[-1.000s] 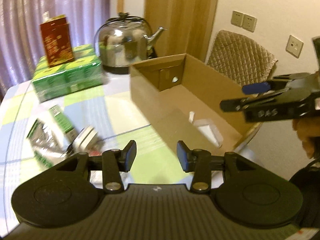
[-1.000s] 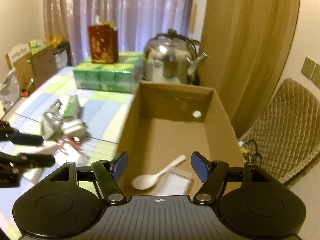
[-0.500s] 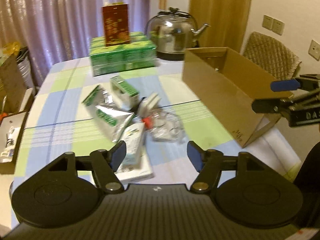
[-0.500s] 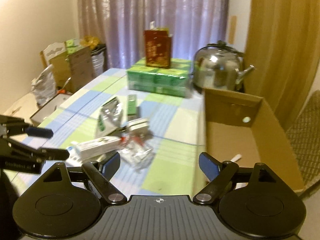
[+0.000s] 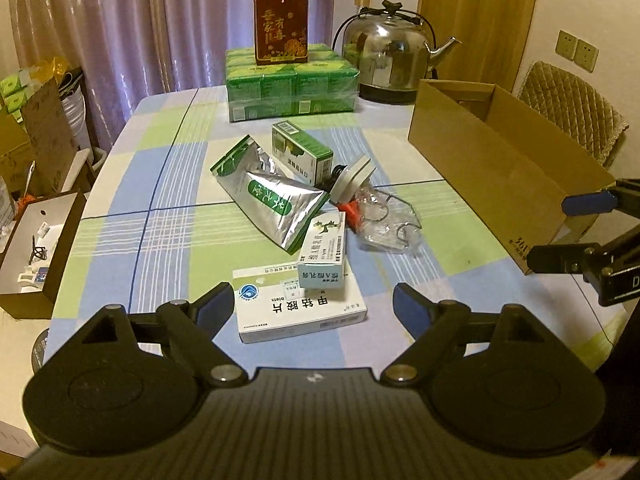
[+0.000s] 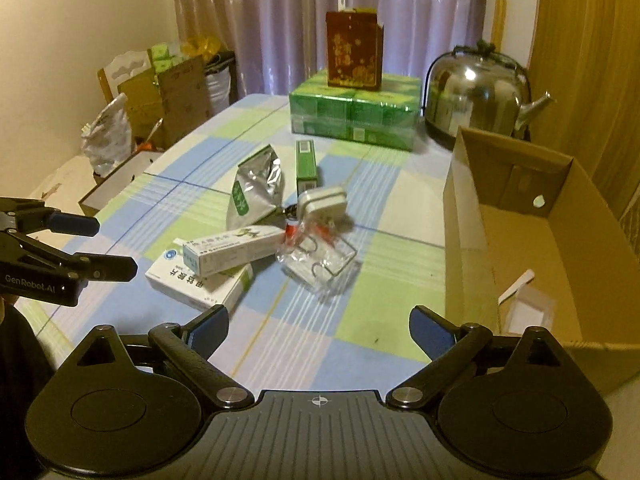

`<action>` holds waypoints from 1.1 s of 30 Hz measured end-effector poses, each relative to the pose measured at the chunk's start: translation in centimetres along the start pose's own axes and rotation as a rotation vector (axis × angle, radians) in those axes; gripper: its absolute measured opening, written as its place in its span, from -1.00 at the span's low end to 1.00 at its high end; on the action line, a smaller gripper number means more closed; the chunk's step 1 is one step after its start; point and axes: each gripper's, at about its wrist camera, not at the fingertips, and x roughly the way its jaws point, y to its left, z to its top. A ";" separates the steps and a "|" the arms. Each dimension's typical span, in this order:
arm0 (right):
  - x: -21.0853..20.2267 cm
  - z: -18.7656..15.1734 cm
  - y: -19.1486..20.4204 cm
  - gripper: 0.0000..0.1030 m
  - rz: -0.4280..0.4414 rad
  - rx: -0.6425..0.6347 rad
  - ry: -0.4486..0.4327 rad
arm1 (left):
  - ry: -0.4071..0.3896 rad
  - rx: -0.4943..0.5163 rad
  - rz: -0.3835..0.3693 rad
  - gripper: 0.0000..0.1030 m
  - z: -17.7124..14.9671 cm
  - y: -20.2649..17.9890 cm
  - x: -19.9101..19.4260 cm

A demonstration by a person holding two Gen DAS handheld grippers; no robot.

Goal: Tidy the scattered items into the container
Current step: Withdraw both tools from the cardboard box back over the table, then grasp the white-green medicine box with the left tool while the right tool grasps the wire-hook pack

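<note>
Now, both grippers: left gripper [image 5: 313, 306] and right gripper [image 6: 319, 325] hang released, jaws wide, holding nothing.
Pile: mid-table, left of the cardboard box [image 6: 520, 240].
Slim carton [image 5: 324, 251]: lies atop the flat white box [image 5: 300, 312], long axis near to far.
Foil pouch [image 5: 272, 196]: flat, slanting far-left to near-right.
Green carton [image 5: 302, 152]: far side of the pile.
Spoon [image 6: 516, 286]: inside the cardboard box.
</note>
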 end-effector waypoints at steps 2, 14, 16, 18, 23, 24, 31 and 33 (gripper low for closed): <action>0.5 -0.1 0.0 0.86 0.000 0.004 0.010 | 0.005 0.002 -0.004 0.62 0.0 0.1 0.5; 3.3 -0.6 -0.3 0.88 0.010 0.057 0.059 | 0.041 0.001 -0.023 0.62 0.3 0.8 3.4; 3.7 -0.6 -0.3 0.89 0.013 0.064 0.064 | 0.047 0.000 -0.023 0.62 0.3 1.0 3.7; 4.0 -0.6 -0.2 0.89 0.013 0.071 0.066 | 0.054 -0.001 -0.022 0.62 0.3 1.1 4.1; 4.7 -0.5 -0.1 0.89 0.002 0.087 0.065 | 0.065 0.006 -0.033 0.62 0.4 1.2 4.8; 4.8 -0.5 -0.1 0.89 -0.001 0.089 0.066 | 0.067 0.006 -0.037 0.62 0.5 1.2 4.9; 5.9 -0.4 -0.2 0.89 -0.021 0.106 0.061 | 0.080 0.019 -0.068 0.62 1.3 1.3 6.7; 6.4 -0.4 -0.3 0.89 -0.025 0.117 0.061 | 0.087 0.023 -0.078 0.62 1.7 1.3 7.4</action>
